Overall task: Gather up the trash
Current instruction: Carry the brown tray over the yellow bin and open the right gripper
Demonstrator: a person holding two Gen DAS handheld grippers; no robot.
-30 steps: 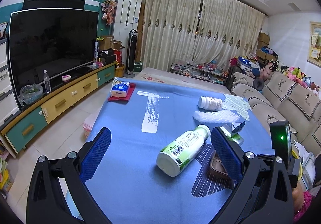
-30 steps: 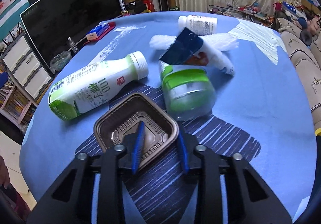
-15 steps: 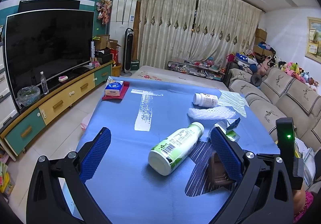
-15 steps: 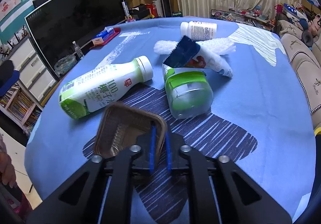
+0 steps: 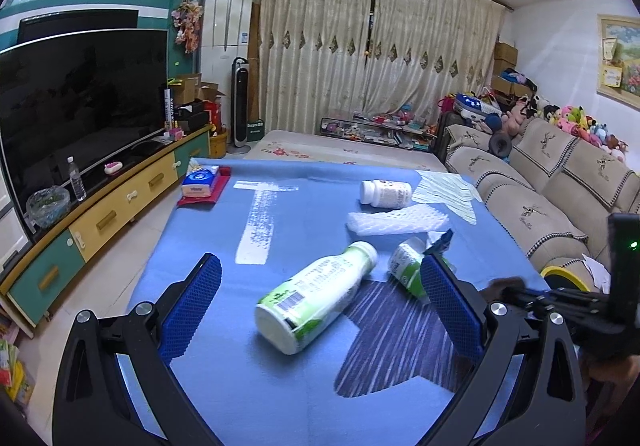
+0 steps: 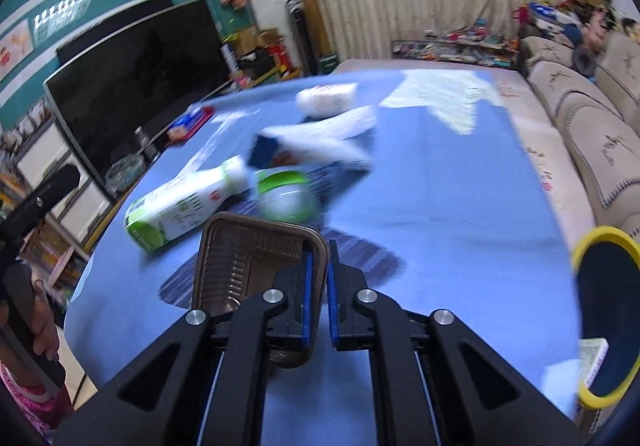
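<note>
Blue-clothed counter (image 5: 224, 386). Yellow-rimmed bin (image 6: 606, 310) beside counter's right edge. Green-and-white bottle (image 5: 314, 296) on its side, mid-counter toward near edge. Brown plastic tray (image 6: 256, 270) lifted off cloth over near edge, tilted, right wall pinched in right tool (image 6: 318, 298), pads narrow. Small green-lidded jar (image 6: 286, 196) just beyond tray. Left tool (image 5: 320, 306) spread wide, holding nothing, above bottle.
</note>
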